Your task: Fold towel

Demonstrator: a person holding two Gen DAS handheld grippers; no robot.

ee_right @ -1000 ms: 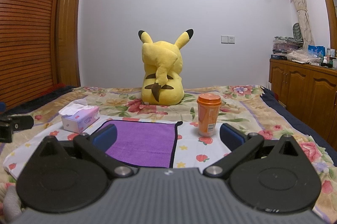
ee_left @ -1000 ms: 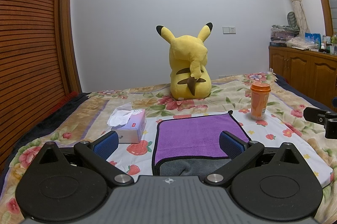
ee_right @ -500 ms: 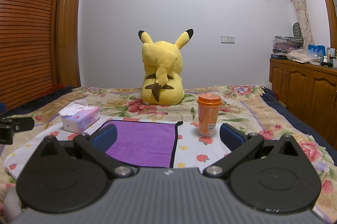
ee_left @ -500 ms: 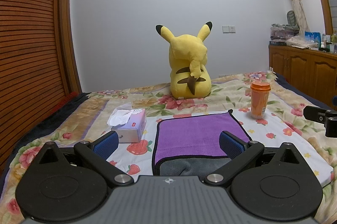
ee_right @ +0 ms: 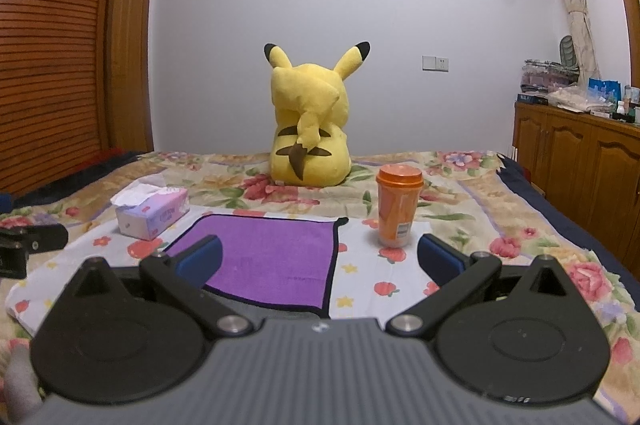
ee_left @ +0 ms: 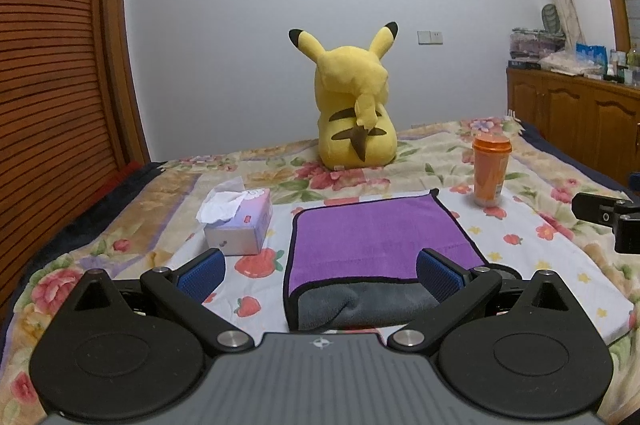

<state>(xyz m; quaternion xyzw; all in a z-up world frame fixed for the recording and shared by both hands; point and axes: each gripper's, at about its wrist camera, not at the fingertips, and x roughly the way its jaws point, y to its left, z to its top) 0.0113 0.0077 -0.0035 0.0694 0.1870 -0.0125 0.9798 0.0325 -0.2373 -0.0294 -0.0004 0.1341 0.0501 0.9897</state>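
Both tongs (ee_left: 320, 271) (ee_right: 320, 257) gape; towel (ee_left: 376, 241) lies lengthwise away.

No print can be read (the tissue box (ee_right: 154, 211) and orange cup (ee_right: 398, 211) labels blur).

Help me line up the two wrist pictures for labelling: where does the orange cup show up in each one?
Left wrist view: the orange cup stands right of centre, past the purple towel's far right corner.
Right wrist view: the orange cup stands just right of centre, right of the towel.
Shared landmark: the yellow plush toy behind, on the bed.
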